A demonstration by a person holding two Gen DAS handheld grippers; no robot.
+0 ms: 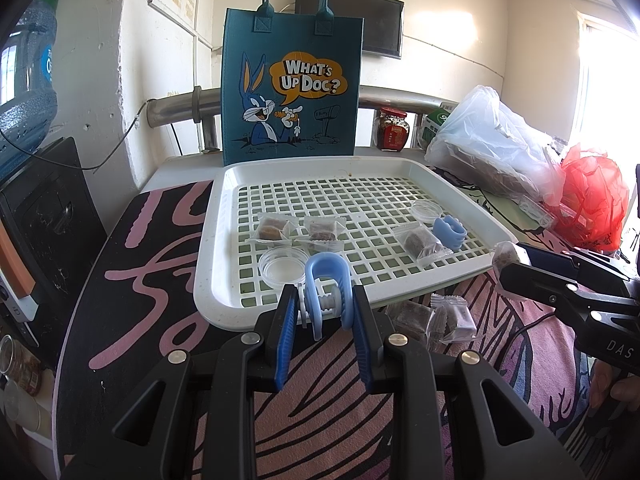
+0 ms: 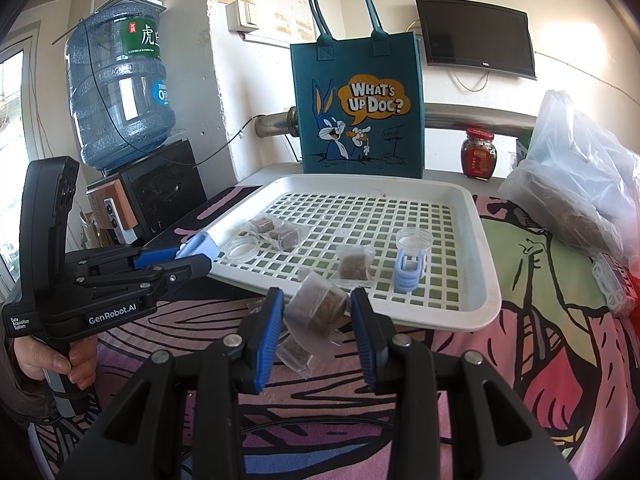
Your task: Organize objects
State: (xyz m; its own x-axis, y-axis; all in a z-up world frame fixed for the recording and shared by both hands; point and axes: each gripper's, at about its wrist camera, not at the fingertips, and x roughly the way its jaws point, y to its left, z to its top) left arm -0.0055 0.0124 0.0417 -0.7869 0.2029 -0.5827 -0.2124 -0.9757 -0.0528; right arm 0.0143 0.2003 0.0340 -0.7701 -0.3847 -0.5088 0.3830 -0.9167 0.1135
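A blue tote bag [image 1: 292, 92] stands behind a white slotted tray [image 1: 208, 292], which already carries wrapped snacks, two clear lids and a blue clip [image 1: 450, 230]. The left gripper [image 1: 325, 312] is closed on a second blue clip [image 1: 326, 280] just over the tray's near rim. The right gripper [image 2: 316, 312] pinches a wrapped snack [image 2: 316, 308] short of the tray's front edge, loose packets [image 2: 296, 354] below. I reckon that slippery, crooked wrapper could slide free, or both tools may crowd one another.
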